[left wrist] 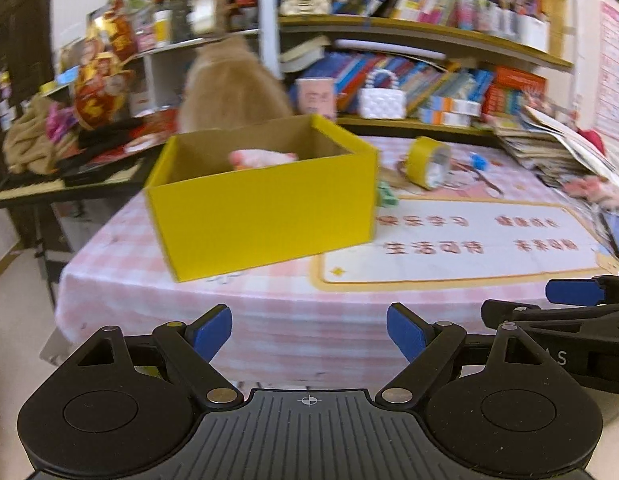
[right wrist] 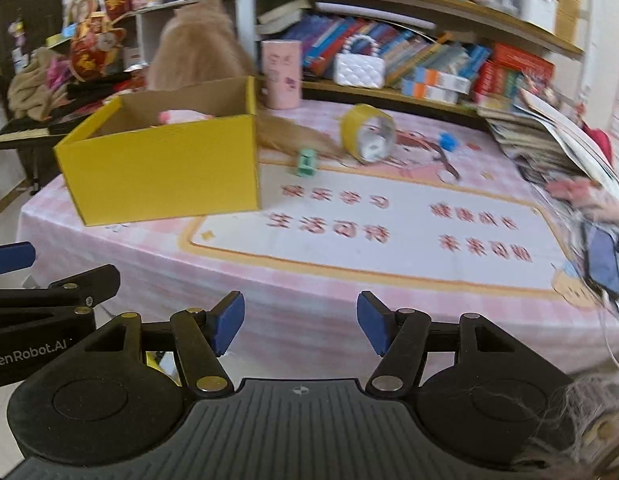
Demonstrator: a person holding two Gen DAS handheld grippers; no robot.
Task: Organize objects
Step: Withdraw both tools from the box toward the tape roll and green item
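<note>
Your surface wears a pink checked cloth with a printed mat laid over its right and middle part. The yellow box stands open-topped near the far left corner, and a pink item lies inside it; blur keeps you from telling what it is. A tan furry animal, probably a cat, sits just behind the box at the far edge, its tail trailing onto the cloth to the right of the box. A pink cylinder stands upright at the far edge, right of the box. The yellow tape roll rests tilted on the mat toward the far edge, with a small green block between it and the box and a small blue piece to its right. Your left hand-held gripper and right hand-held gripper both hang off the near edge, jaws wide, holding nothing.
</note>
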